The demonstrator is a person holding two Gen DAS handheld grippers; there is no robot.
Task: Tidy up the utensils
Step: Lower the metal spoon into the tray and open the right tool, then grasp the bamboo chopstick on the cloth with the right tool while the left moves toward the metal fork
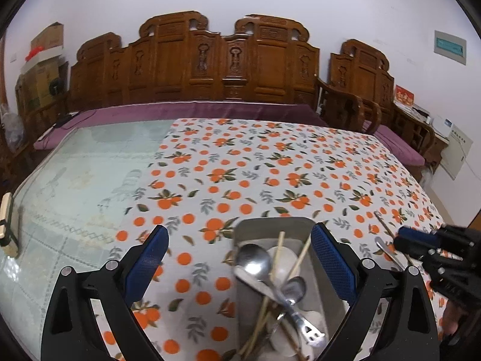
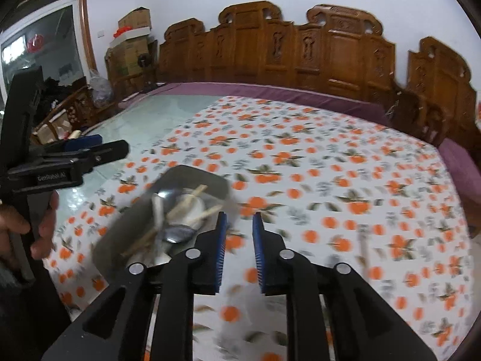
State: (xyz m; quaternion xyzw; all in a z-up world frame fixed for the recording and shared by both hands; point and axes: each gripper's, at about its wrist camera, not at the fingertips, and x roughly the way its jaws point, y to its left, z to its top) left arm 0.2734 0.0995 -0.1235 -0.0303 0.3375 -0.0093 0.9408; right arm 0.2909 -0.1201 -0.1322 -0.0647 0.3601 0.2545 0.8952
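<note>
A grey tray (image 1: 272, 225) holds metal spoons (image 1: 254, 261), wooden chopsticks (image 1: 278, 255) and white ceramic spoons; it also shows in the right wrist view (image 2: 198, 177), blurred. My left gripper (image 1: 239, 258) is open and empty, its right finger over the tray's right side. My right gripper (image 2: 239, 251) has its jaws a small gap apart with nothing between them, just right of the tray. In the left wrist view it (image 1: 421, 237) sits at the right edge over a loose metal spoon (image 1: 387, 251) and a thin metal rod (image 1: 383, 224) on the cloth.
An orange-print tablecloth (image 1: 270, 162) covers the right part of the glass-topped table (image 1: 75, 174). A carved wooden bench with a purple cushion (image 1: 195, 108) runs along the far edge. Boxes (image 1: 42, 60) stack at the far left.
</note>
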